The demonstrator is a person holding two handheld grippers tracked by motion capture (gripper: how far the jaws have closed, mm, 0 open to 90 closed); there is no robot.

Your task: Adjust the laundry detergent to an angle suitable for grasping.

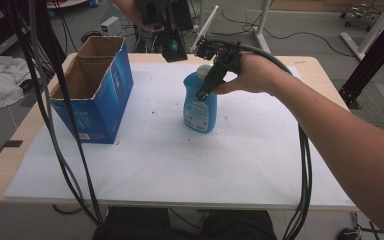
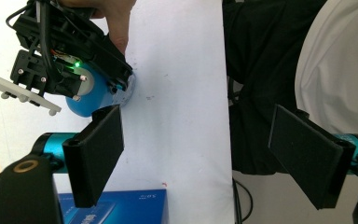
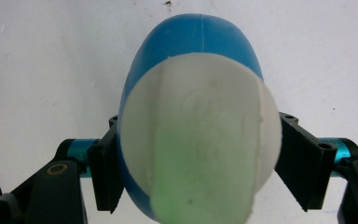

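Observation:
A blue bottle (image 1: 200,105) with a white cap (image 3: 200,135) stands upright on the white sheet (image 1: 180,160) near the table's middle. My right gripper (image 1: 207,82) comes down over its top from the right. In the right gripper view its black jaws stand wide on either side of the bottle (image 3: 191,42), and the right gripper (image 3: 198,154) is open. My left gripper (image 1: 171,42) hangs high above the table's far edge, behind the bottle. In its own view the left gripper (image 2: 196,154) is open and holds nothing, and it looks down on the bottle (image 2: 86,100) and the right gripper (image 2: 70,56).
An open blue cardboard box (image 1: 92,85) stands at the table's left; its corner (image 2: 116,207) shows in the left gripper view. Thick black cables (image 1: 55,125) hang across the left side, and another cable (image 1: 305,165) trails along the right forearm.

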